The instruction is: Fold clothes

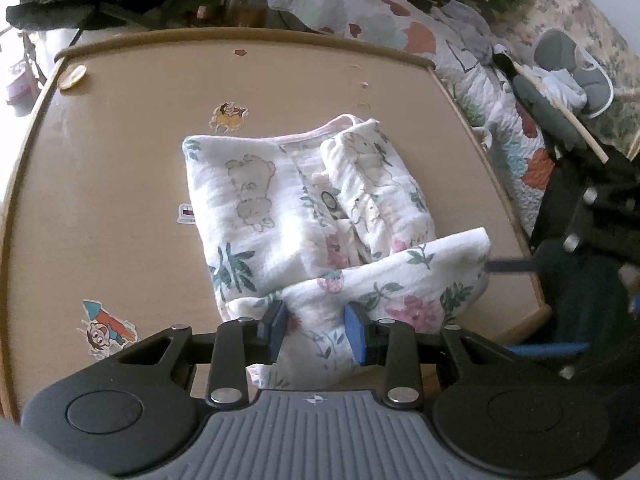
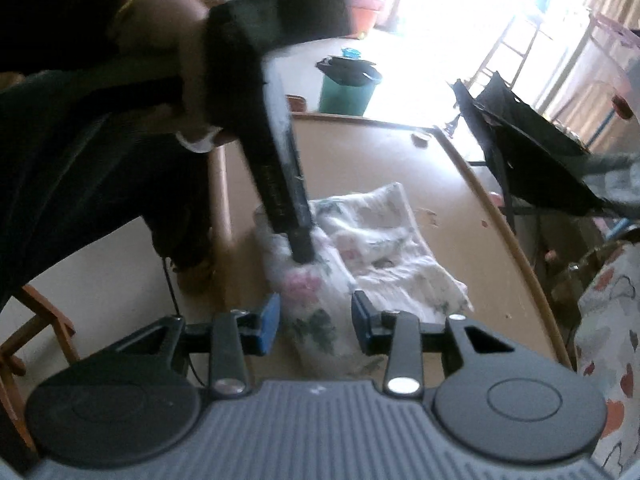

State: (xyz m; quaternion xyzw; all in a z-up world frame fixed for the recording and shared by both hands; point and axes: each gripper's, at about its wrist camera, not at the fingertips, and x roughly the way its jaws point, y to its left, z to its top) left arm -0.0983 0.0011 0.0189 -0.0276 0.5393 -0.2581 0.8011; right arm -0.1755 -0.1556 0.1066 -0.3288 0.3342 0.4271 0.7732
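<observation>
A white baby garment (image 1: 288, 208), printed with bears and flowers, lies partly folded on a tan table (image 1: 120, 160). Its near end is lifted into a fold (image 1: 400, 280). My left gripper (image 1: 316, 330) is shut on that fold, with the cloth pinched between the blue pads. In the right wrist view the left gripper (image 2: 302, 254) comes down from the upper left with its tip on the garment (image 2: 384, 248). My right gripper (image 2: 316, 326) is open, its pads standing either side of the fold's flowered end (image 2: 312, 320), apart from it. One of its fingers (image 1: 512, 266) shows at the fold's right end.
Cartoon stickers (image 1: 108, 330) dot the table, which has a raised rim (image 1: 248, 34). A printed quilt (image 1: 400, 20) and cushions lie beyond the far right edge. A green bin (image 2: 348, 88), a black bag (image 2: 528, 148) and a wooden stool (image 2: 40, 328) stand around the table.
</observation>
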